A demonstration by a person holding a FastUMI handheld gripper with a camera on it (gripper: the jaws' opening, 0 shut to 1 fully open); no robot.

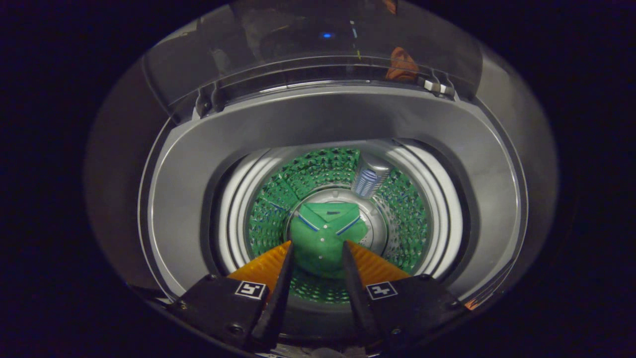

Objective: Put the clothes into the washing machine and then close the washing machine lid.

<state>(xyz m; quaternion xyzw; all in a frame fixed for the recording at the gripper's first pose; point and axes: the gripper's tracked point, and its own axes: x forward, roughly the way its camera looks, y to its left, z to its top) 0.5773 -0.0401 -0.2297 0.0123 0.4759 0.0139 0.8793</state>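
Currently listed: one green polo shirt (325, 238), folded, with a collar, blue-and-white trim stripes at the collar edges and a buttoned placket; it lies on the bottom of the washing machine drum (402, 219), seen between and beyond the fingertips. One gripper (317, 248), two fingers spread apart above the opening, gripping nothing. One drum, its perforated wall mirroring green. One pale ribbed filter housing (370, 175) on the drum's far wall. One grey top rim (318, 117) around the opening. One translucent lid (298, 44), raised open behind it.
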